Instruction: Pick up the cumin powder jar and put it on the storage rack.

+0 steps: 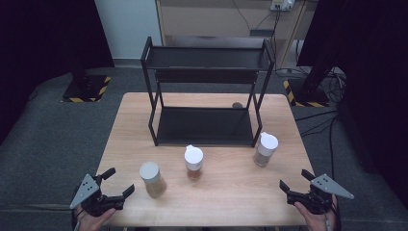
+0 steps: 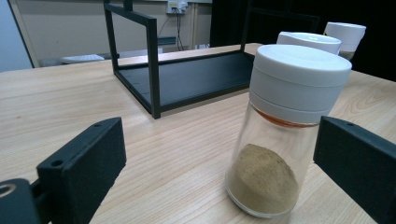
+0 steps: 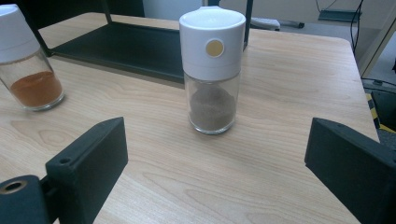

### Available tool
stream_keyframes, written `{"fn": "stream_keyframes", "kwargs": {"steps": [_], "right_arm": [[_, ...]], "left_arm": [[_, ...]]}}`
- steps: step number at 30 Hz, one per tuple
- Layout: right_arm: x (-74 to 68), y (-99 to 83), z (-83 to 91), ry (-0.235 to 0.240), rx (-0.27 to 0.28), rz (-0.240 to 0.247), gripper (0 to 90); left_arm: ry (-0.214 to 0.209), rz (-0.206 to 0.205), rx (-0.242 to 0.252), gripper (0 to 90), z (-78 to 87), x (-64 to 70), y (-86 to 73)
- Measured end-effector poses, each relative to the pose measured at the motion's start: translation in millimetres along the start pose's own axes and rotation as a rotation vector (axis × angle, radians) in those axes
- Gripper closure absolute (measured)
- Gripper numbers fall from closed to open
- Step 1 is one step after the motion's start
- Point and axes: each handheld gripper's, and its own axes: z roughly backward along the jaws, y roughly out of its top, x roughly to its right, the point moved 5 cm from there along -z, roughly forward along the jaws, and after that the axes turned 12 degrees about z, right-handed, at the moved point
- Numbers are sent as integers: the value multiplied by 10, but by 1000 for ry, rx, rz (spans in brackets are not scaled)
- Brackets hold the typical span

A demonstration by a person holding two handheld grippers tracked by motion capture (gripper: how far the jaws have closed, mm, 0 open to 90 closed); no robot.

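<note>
Soft even light overhead, dark corners, slight blur.

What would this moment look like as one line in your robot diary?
left gripper: open, near tan spice jar | right gripper: open, facing brown spice jar | red spice jar: between | black rack: empty

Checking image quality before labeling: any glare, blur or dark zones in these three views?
High view: soft overall, corners and sides fall to black, table evenly lit. Left gripper view: tan spice jar sharp, near jaws slightly soft, wide-angle stretch at edges. Right gripper view: brown spice jar crisp, faint sheen on wood, background soft.
</note>
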Motion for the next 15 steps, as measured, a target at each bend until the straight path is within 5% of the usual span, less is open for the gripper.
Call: {"fn": "stream_keyframes", "kwargs": {"steps": [15], "right_arm": [[17,-8,-7,40,-3,19,63]], "left_arm": [[-11,1,-4,12,-4,-4,3]]}}
